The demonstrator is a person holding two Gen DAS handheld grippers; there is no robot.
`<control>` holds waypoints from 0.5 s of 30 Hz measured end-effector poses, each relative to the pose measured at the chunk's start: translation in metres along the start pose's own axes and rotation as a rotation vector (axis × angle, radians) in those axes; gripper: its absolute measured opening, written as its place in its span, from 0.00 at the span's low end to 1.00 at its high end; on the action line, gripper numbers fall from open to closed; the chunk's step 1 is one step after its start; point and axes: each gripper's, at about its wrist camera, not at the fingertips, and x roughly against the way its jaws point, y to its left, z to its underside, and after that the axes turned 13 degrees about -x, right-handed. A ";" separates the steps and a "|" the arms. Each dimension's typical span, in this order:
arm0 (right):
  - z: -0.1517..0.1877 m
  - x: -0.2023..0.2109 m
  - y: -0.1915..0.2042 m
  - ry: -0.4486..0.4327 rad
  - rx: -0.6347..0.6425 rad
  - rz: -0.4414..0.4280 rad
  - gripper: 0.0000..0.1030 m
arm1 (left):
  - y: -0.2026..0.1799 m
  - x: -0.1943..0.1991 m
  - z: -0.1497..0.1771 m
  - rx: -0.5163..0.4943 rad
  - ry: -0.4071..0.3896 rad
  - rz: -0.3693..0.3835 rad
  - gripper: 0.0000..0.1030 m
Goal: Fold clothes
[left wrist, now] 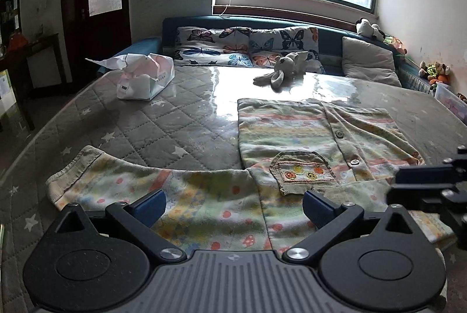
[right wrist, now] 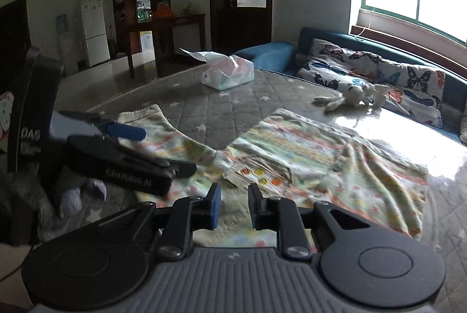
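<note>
A pale striped child's cardigan (left wrist: 292, 137) with buttons and a chest pocket (left wrist: 303, 170) lies front-up on the grey quilted mattress (left wrist: 163, 120). Its left sleeve (left wrist: 96, 181) stretches out to the left. My left gripper (left wrist: 233, 205) is open, hovering low over the shoulder and sleeve area. My right gripper (right wrist: 233, 205) hangs above the cardigan's near edge (right wrist: 292, 155) with jaws narrowly apart and nothing between them. The left gripper (right wrist: 140, 149) shows at the left of the right wrist view over the sleeve (right wrist: 163, 132). The right gripper's body shows at the left wrist view's right edge (left wrist: 432, 184).
A white tissue pack (left wrist: 143, 79) lies at the mattress's far left. A plush rabbit (left wrist: 286, 67) lies near butterfly pillows (left wrist: 245, 45) at the headboard. A grey cushion (left wrist: 370, 62) and soft toys (left wrist: 435, 70) sit at the right. A wooden table (right wrist: 166, 24) and fridge (right wrist: 93, 29) stand beyond.
</note>
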 end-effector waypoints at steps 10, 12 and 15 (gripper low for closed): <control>0.051 0.036 -0.079 0.062 -0.175 0.198 0.20 | -0.031 -0.002 -0.013 -0.056 -0.029 0.082 0.95; 0.062 0.038 -0.094 0.080 -0.217 0.229 0.20 | -0.042 -0.004 -0.016 -0.082 -0.034 0.103 0.90; 0.064 0.043 -0.101 0.080 -0.221 0.228 0.19 | -0.055 -0.009 -0.020 -0.117 -0.035 0.124 0.79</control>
